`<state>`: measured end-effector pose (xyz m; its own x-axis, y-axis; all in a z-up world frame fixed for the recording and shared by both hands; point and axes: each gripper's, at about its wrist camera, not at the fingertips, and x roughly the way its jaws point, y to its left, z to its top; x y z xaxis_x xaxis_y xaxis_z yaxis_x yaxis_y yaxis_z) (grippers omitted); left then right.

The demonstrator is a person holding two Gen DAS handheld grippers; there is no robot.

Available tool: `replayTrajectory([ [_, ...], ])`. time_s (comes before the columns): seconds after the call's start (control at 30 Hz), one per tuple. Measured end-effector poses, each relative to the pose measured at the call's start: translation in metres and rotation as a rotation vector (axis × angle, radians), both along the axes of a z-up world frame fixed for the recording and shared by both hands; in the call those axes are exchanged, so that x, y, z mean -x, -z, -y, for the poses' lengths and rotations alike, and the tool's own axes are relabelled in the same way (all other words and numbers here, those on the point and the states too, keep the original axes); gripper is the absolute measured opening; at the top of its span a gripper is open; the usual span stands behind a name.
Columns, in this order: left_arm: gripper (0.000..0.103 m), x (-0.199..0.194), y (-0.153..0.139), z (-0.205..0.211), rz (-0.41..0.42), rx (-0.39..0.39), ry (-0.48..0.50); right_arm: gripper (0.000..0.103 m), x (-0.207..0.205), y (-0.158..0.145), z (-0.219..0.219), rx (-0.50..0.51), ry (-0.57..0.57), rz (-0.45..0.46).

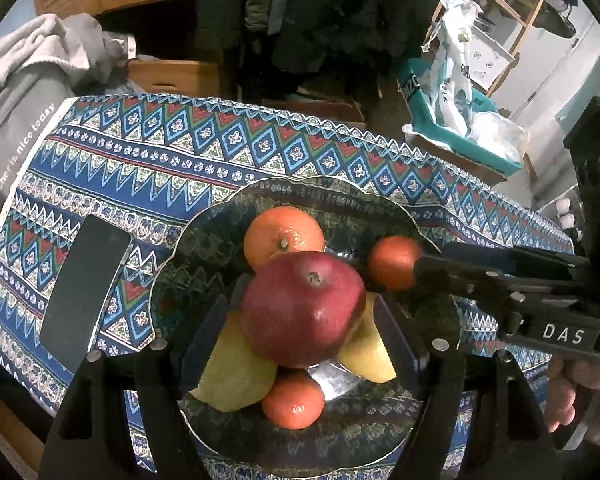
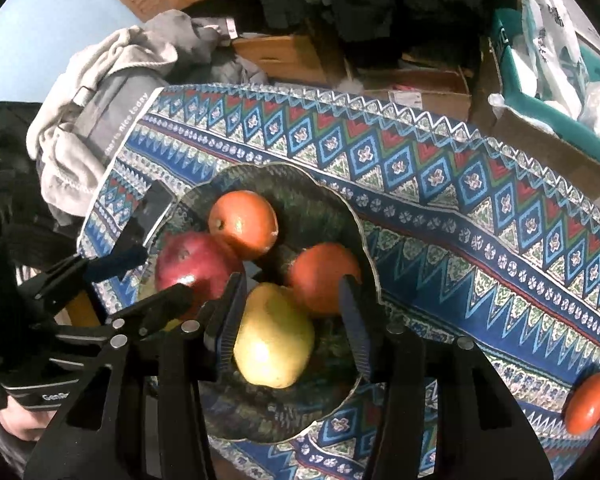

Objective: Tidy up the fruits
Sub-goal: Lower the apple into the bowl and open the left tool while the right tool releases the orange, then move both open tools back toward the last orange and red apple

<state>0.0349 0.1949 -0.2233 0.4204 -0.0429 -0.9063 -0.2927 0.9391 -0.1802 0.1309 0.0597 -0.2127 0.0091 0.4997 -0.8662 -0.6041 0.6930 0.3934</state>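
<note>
Left tongs [image 1: 300, 300] hang half-spread over a scalloped glass bowl [image 1: 168, 256], a red apple [image 1: 304, 308] between the pads. A thin gap seems to show on either side, and whether they press it cannot be told. The apple rides on top of the pile, above two yellow pears [image 1: 232, 372] and a small orange [image 1: 294, 402], with a larger orange [image 1: 284, 234] behind it. Right tongs [image 2: 291, 280] straddle a yellow pear [image 2: 274, 340] lying in the bowl. The jaws are a little wider than the fruit, and the right-hand pad stands clear of it. A dark phone [image 1: 84, 284] lies beside the bowl on the desk's blue patterned cloth [image 2: 460, 216]. One more orange fruit [image 2: 590, 402] sits alone on the cloth, well apart from the bowl.
</note>
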Motion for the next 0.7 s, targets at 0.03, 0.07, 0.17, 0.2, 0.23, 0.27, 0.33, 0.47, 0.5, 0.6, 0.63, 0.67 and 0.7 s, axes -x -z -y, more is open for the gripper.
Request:
replayTrajectory([
  [0.03,0.078,0.001,-0.001,0.0,0.003,-0.003,0.001,0.049,0.0,-0.003,0.0,-0.004,0.001,0.005],
  [0.07,0.078,0.001,-0.003,0.001,0.008,-0.007,0.002,0.05,0.001,-0.004,0.0,-0.007,0.002,0.007],
  [0.17,0.078,0.002,-0.007,0.002,0.015,-0.015,0.008,0.05,0.001,-0.01,0.001,-0.008,0.01,0.018],
  [0.2,0.077,0.003,-0.009,0.002,0.017,-0.021,0.01,0.05,0.001,-0.012,0.002,-0.003,0.01,0.028],
  [0.23,0.078,0.003,-0.01,0.003,0.017,-0.029,0.01,0.05,0.001,-0.014,0.002,0.004,0.011,0.038],
  [0.27,0.078,0.003,-0.012,0.003,0.018,-0.035,0.011,0.051,0.002,-0.016,0.003,0.018,0.013,0.053],
  [0.33,0.078,0.004,-0.014,0.003,0.022,-0.039,0.01,0.055,0.002,-0.02,0.005,0.036,0.015,0.078],
  [0.47,0.078,0.005,-0.017,0.005,0.026,-0.039,0.011,0.066,0.005,-0.029,0.011,0.062,0.016,0.126],
  [0.5,0.078,0.005,-0.018,0.006,0.027,-0.038,0.012,0.067,0.007,-0.031,0.013,0.069,0.017,0.138],
  [0.6,0.078,0.005,-0.021,0.009,0.031,-0.042,0.016,0.071,0.01,-0.036,0.023,0.087,0.018,0.165],
  [0.63,0.078,0.005,-0.022,0.011,0.033,-0.042,0.018,0.071,0.011,-0.037,0.025,0.091,0.019,0.169],
  [0.67,0.078,0.006,-0.023,0.013,0.033,-0.041,0.02,0.072,0.012,-0.038,0.029,0.094,0.021,0.173],
  [0.7,0.078,0.006,-0.024,0.015,0.034,-0.041,0.022,0.072,0.013,-0.04,0.032,0.097,0.023,0.175],
])
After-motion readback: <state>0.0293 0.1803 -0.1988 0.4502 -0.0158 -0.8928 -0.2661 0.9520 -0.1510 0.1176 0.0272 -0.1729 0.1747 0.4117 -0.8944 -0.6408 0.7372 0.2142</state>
